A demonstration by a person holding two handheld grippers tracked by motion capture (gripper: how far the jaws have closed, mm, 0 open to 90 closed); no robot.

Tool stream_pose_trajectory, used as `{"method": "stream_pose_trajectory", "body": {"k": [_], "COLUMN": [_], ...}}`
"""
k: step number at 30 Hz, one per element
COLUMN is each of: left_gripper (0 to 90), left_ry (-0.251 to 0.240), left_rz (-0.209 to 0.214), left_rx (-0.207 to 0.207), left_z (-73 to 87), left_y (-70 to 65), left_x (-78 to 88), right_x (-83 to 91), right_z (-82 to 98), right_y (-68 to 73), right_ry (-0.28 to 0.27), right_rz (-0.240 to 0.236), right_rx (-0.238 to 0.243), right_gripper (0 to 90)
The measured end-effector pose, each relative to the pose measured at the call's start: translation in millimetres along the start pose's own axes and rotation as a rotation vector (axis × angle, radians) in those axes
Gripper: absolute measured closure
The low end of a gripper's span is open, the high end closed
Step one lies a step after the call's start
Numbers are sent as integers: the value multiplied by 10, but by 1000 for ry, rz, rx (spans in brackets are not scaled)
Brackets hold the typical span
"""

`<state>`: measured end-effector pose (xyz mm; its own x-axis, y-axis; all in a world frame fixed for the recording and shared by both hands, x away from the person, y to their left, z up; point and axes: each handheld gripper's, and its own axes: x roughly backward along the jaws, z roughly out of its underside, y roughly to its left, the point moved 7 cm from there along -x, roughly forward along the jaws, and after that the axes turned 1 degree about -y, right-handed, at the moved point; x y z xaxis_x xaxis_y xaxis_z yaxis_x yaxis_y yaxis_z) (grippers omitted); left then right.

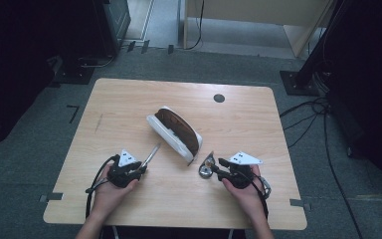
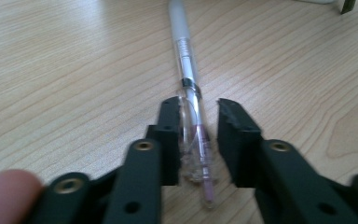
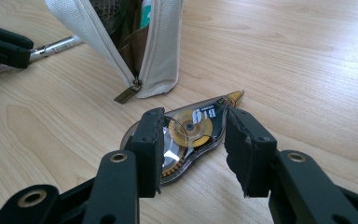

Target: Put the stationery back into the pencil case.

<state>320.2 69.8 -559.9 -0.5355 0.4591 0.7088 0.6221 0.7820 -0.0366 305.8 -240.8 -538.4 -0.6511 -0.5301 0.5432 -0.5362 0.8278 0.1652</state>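
**2 grippers low on the table, each straddling a small item**

While I look down from the high view, the wooden table is the biggest thing before me, pale, with a dark round hole near its far edge. At its middle lies the white pencil case, unzipped, its brown lining showing; in the right gripper view its zipper pull rests on the wood.

My left gripper sits near the table's front left, held in my left hand. Its 2 jaws stand apart with the pen lying between them; the left jaw looks to be against the clear barrel, the right jaw stands off it. The pen lies flat, its frosted cap end pointing away toward the case.

My right gripper is at the front right in my right hand. Its jaws are also spread, 1 on each side of the correction tape dispenser, which lies flat just beside the case's zipper end, its gold tip pointing away.
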Motion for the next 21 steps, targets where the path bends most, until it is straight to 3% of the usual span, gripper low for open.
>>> {"method": "stream_pose_trajectory", "body": {"k": [5,10,16,21], "left_gripper": [771,772,772,773], "left_ry": [0,1,-2,3], "left_rz": [34,81,140,188], "left_rx": [-5,-3,-66,-95], "left_z": [24,37,7,-7], "left_y": [1,-11,-162,-283], "left_x": [28,64,118,150], "right_x": [14,8,-25,-59], "right_z": [-5,-15,-13,4], "right_y": [16,95,245,316], "right_ry": [-4,-11,-10,-7], "right_rz": [-14,-69,-142,-171], "right_rx": [0,28,73,88], "right_gripper": [571,559,543,537]}}
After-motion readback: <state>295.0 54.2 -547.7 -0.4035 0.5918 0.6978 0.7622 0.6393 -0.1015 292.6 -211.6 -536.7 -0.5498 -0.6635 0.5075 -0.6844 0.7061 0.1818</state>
